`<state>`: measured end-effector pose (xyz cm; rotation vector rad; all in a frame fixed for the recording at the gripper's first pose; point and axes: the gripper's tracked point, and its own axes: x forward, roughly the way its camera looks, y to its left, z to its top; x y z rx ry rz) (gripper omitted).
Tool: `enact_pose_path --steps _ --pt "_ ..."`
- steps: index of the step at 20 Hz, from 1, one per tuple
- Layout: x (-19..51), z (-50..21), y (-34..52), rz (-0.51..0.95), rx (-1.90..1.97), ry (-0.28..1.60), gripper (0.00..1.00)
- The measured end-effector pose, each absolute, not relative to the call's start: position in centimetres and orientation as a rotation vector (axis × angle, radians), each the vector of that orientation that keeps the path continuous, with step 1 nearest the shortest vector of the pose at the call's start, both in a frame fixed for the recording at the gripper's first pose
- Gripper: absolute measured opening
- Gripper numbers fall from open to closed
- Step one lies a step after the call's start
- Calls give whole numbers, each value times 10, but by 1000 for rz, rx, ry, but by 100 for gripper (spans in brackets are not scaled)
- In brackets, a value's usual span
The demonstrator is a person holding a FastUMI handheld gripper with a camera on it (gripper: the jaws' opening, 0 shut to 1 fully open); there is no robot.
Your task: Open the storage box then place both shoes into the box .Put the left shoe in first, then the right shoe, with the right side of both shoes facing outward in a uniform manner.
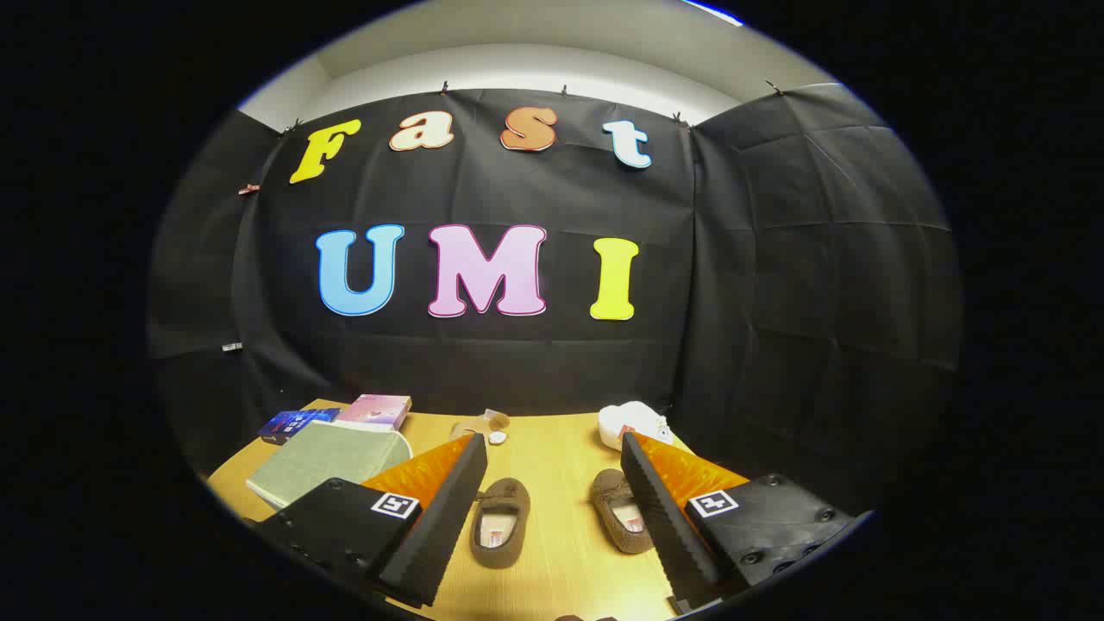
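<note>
Hovering over the wooden table (552, 457), the gripper (548, 479) has its two fingers spread wide apart with nothing pinched between them. Right in that gap sit the two brown shoes, openings facing up, so you can see the pale insoles. One shoe (500, 523) lies closer to the left finger, toe pointing away toward the back wall. The other shoe (623, 521) is right up against the right finger, which partly covers its side, and it's angled a bit compared to the first one. The two shoes are near each other but not touching, with bare tabletop between them.

Off beyond the left finger there's a flat greenish-grey storage box (328, 461), lid down as far as I can tell, lying well apart from the shoes. Behind it is a pink book-ish thing (376, 410) and a small dark blue packet (295, 423) next to that.

Further back, roughly past the middle of the gap, there's some small clear item with a brown bit (488, 423) and a little white round thing (498, 437) just beside it; too small to say what they are. Beyond the right fingertip sits a white lumpy object (636, 423) near the back edge of the table.
</note>
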<state>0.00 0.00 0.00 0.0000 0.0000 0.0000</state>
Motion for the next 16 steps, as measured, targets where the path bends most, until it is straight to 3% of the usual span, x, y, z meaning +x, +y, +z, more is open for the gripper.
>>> enact_pose_path --steps 16 --pt "5 -18 23 78 4 92 97"
